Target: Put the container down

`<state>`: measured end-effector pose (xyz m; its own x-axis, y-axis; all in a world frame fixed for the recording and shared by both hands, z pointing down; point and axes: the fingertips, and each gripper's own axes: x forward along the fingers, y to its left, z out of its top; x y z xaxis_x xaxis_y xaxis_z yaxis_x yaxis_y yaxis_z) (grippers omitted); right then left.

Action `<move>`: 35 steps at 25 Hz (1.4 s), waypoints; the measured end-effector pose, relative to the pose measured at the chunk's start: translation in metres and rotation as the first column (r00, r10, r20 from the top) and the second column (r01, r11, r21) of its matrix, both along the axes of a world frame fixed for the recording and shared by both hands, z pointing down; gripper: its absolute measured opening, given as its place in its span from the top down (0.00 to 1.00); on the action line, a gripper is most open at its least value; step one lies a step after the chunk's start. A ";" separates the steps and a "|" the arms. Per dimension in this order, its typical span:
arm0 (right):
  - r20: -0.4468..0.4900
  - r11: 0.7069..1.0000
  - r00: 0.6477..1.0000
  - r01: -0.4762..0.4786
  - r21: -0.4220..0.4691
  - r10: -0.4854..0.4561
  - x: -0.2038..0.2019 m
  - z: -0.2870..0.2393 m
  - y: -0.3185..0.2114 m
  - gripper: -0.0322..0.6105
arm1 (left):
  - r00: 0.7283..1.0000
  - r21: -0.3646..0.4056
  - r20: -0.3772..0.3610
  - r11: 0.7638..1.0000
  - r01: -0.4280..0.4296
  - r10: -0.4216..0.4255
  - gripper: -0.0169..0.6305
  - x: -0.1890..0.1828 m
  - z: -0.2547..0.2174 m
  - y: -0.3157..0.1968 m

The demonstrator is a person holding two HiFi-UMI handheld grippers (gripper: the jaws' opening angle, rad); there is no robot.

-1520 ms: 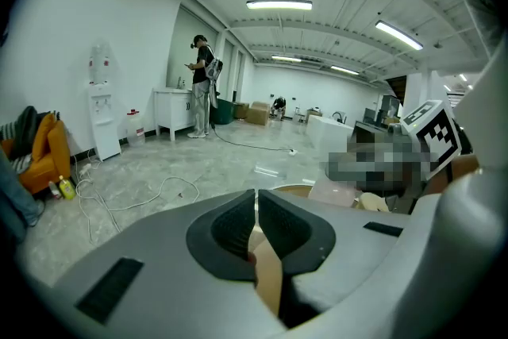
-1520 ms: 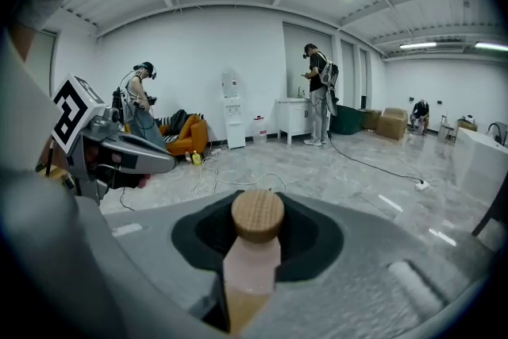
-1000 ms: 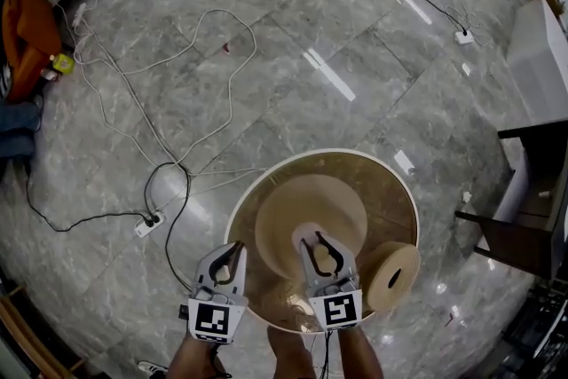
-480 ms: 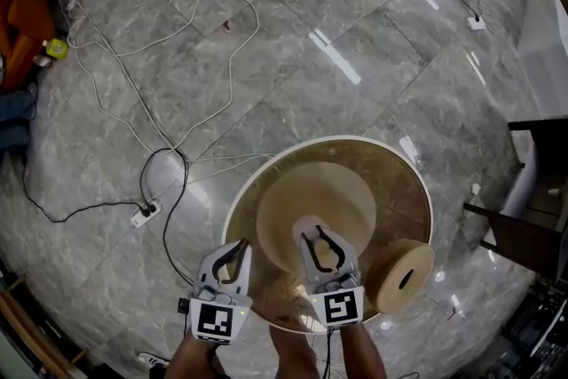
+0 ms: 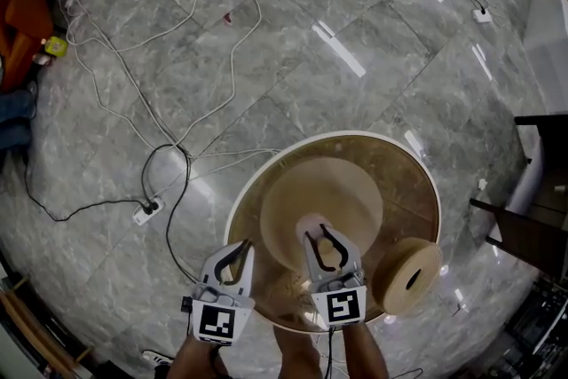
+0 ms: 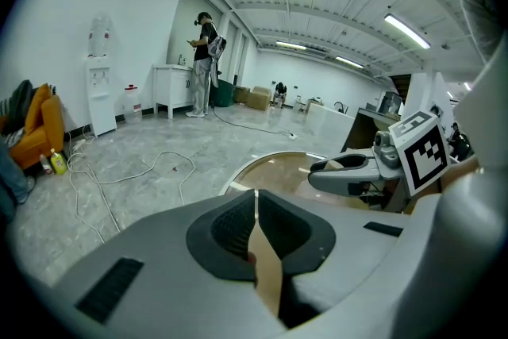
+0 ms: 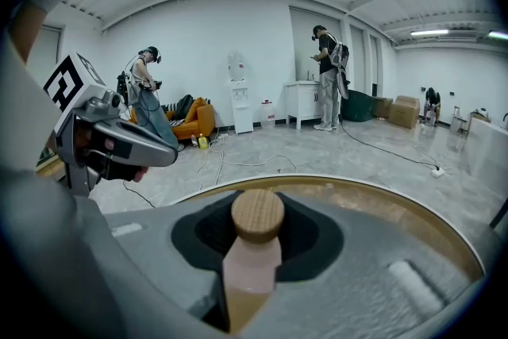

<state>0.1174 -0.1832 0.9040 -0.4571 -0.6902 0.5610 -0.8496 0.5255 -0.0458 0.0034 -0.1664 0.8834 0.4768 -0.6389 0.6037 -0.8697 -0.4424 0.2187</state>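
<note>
The container (image 5: 399,191) is a wide, round, shallow vessel with a pale rim and a glossy brown inside. You hold it over the marble floor (image 5: 355,31), just in front of your legs; no view shows whether its base touches the floor yet. It looks stiff and bulky rather than heavy, and its rim wall is thin, so a pinch there probably gives little purchase and the slick surface could slip. Take it at two spread points, as you do now, and keep it level.

Being round, it has no long axis across the floor. Its own axis stands upright and its mouth faces up, about level.

Your left claw (image 5: 235,255) is shut on the thin near-left edge of the rim. Your right claw (image 5: 325,237) is clamped on a wood-capped knob (image 7: 256,215) with a pale pink stem, at the near side of a tan wooden dome (image 5: 324,191) inside the container. I cannot tell whether that knob is fixed.

A wooden spool (image 5: 406,276) stands on edge at the near-right rim and may roll if you tilt. White cables (image 5: 232,58) and a power strip (image 5: 144,211) lie on the floor to the left, clear of the rim.
</note>
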 end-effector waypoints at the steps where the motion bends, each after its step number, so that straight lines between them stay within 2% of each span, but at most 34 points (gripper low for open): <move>1: -0.002 1.000 1.000 -0.002 -0.004 0.002 0.000 0.002 0.000 0.77 | 1.000 -0.002 -0.002 1.000 0.002 -0.002 0.93 0.000 0.001 0.000; 10: -0.023 1.000 1.000 -0.016 -0.020 0.016 0.006 0.020 0.006 0.77 | 1.000 -0.008 0.013 1.000 -0.013 0.013 0.93 0.000 0.010 0.003; 20: -0.060 1.000 0.998 0.006 0.003 -0.006 0.001 0.026 0.010 0.77 | 1.000 -0.027 0.008 0.999 -0.017 0.017 0.93 -0.002 0.021 0.009; 35: -0.044 1.000 0.999 -0.025 -0.010 0.024 0.003 0.025 0.009 0.75 | 1.000 -0.018 0.012 1.000 -0.020 0.020 0.93 -0.008 0.014 0.014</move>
<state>0.1199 -0.1737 0.9295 -0.4148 -0.6945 0.5878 -0.8634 0.5043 -0.0134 -0.0043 -0.1524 0.8973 0.4821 -0.6185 0.6206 -0.8633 -0.4563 0.2159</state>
